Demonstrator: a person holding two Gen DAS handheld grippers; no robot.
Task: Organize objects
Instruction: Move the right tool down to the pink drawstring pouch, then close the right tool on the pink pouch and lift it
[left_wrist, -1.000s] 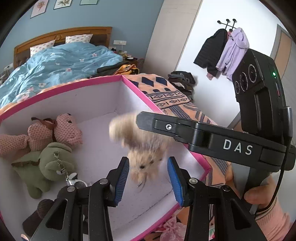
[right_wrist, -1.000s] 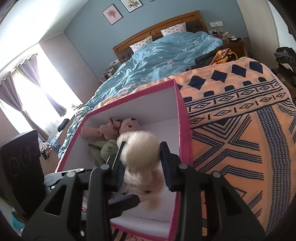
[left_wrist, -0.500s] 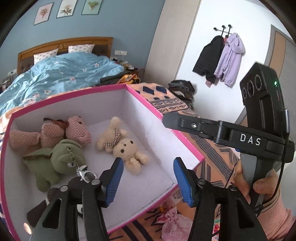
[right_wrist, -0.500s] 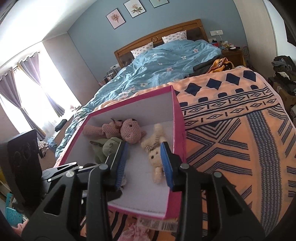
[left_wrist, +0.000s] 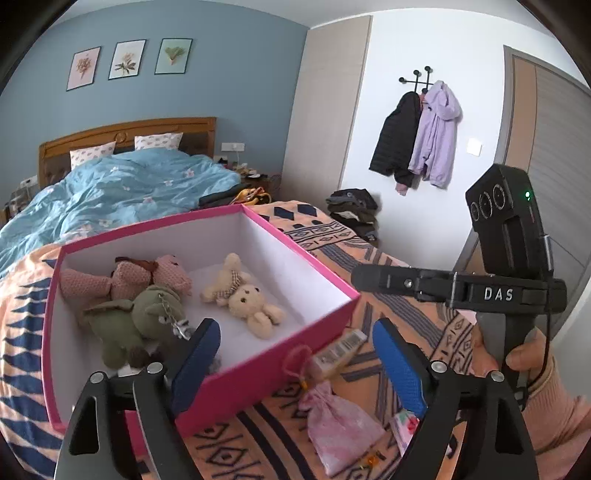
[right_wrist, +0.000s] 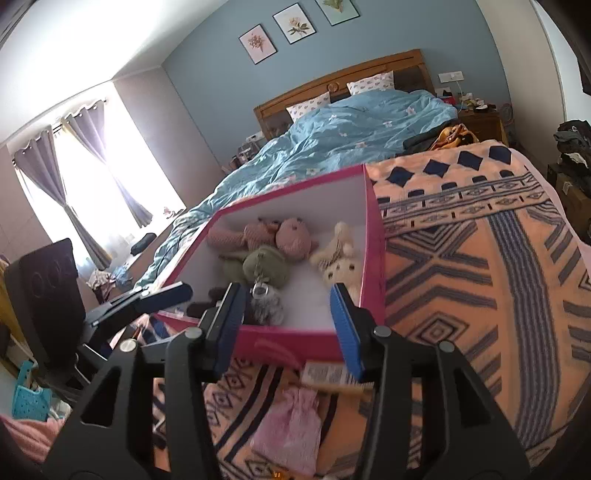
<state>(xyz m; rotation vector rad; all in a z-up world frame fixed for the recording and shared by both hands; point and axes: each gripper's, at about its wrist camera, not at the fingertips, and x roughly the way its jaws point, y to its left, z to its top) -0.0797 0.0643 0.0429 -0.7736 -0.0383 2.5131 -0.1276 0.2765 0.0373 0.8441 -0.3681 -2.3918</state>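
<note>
- Room: bedroom w/ blue wall, three framed prints (left_wrist: 129, 61), wooden headboard, blue duvet (left_wrist: 122, 188). Coats hang on a wall hook (left_wrist: 421, 129) beside a door. Curtained window is bright in the right wrist view.
- Surface: bed end covered by an orange/navy patterned blanket (right_wrist: 480, 277). Soft, uneven support; items can tilt or sink.
- Container: pink box (left_wrist: 266, 373), white inside, sits on the blanket. Contents: pink plush (left_wrist: 147, 277), green plush (left_wrist: 140, 321) w/ metal clip, cream bear (left_wrist: 247, 299) near the right wall, grey furry item (right_wrist: 267, 308) at the near wall.
- Outside the box, just beside its near wall: pink pouch (left_wrist: 338, 424), small labelled pack (left_wrist: 340, 352), red loop cord (left_wrist: 295, 356). These are judged to be the remaining items.
- Left gripper (left_wrist: 295, 365): jaws opening, wide apart, nothing clamped; box corner and loose items show between them but pads press on nothing.
- Right gripper (right_wrist: 288, 325): jaws opening, moderate gap, empty; box near wall is seen between the jaws, no contact evident.
- Risk 1: a finger catches the box's near wall on approach; box is light, blanket is soft, so it may shift or tip.
- Risk 2: pouch is limp fabric; a shallow pinch may grab blanket w/ it, or slip.
- Risk 3: cord may snag on a jaw and drag the pack along.
- Risk 4: both grippers work the same spot; collision is possible.
</note>
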